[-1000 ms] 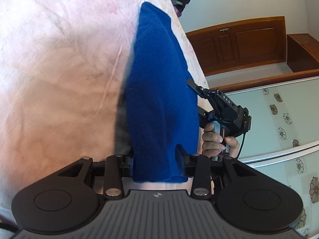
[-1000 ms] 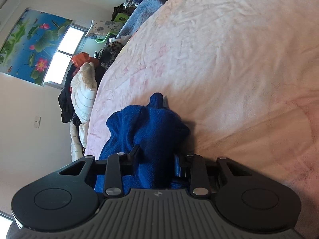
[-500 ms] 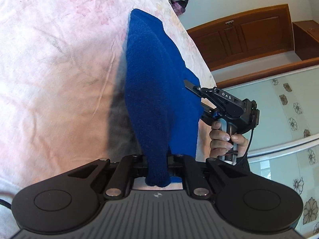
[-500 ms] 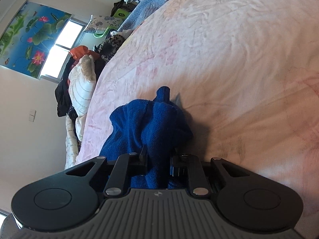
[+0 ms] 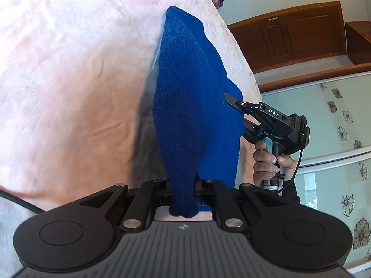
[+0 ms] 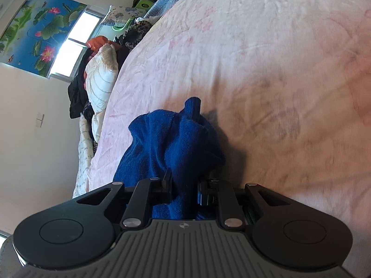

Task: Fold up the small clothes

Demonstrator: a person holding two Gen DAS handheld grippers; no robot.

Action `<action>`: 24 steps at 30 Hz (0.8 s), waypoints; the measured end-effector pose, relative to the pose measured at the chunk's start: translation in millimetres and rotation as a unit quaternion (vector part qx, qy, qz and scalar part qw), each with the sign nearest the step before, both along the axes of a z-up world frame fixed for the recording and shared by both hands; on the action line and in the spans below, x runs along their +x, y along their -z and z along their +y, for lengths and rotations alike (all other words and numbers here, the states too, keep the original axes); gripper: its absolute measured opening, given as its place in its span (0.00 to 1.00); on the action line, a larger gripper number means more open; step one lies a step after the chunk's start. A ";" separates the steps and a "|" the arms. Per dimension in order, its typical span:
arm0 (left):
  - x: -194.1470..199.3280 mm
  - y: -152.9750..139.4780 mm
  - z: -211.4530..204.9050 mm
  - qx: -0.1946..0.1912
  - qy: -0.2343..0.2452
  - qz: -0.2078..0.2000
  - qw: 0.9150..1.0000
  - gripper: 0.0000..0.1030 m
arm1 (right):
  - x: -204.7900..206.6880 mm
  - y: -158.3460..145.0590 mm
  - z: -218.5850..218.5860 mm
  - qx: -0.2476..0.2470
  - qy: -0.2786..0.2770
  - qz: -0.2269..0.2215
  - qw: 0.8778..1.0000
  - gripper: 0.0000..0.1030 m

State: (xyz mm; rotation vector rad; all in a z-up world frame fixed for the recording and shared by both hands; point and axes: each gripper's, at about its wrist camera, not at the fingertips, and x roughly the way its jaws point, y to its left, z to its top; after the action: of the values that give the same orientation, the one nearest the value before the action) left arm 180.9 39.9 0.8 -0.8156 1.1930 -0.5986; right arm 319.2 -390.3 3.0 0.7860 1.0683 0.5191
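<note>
A small blue knit garment [image 5: 190, 97] hangs stretched above the pink bed sheet [image 5: 69, 74]. My left gripper [image 5: 184, 186] is shut on its near corner, which pokes out between the jaws. My right gripper [image 6: 184, 185] is shut on another bunched part of the blue garment [image 6: 167, 143]. In the left wrist view the right gripper [image 5: 234, 100] shows from the side with a hand on its handle, its tip buried in the garment's right edge.
The pink sheet [image 6: 266, 69] covers the bed. A pile of clothes and a pillow [image 6: 102, 78] lies at the bed's far end under a window. A wooden cabinet [image 5: 289, 32] and glass sliding doors [image 5: 324, 127] stand beside the bed.
Both grippers closed from open onto the blue garment and have lifted it, so it hangs more stretched between them. The views shifted slightly over the bed.
</note>
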 end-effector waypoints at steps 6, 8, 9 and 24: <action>-1.9 9.3 4.0 -0.003 -0.007 0.014 1.000 0.10 | -29.8 -0.7 6.5 -0.002 -0.009 0.008 1.000 0.20; -0.5 11.0 3.3 -0.004 -0.008 0.016 1.000 0.10 | -37.8 -1.4 8.2 -0.003 -0.011 0.009 1.000 0.20; -1.8 12.5 3.2 -0.003 -0.009 0.016 1.000 0.10 | -42.2 -1.5 8.8 -0.004 -0.012 0.010 1.000 0.20; 15.8 -17.6 33.7 -0.006 -0.058 -0.073 0.996 0.68 | -90.7 -13.0 -16.4 0.011 0.038 -0.020 0.999 0.68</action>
State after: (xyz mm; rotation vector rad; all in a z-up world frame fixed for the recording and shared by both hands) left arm 196.7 73.6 18.4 -0.8311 1.0020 -0.5612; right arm 228.5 -406.7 16.0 0.8298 0.9936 0.4802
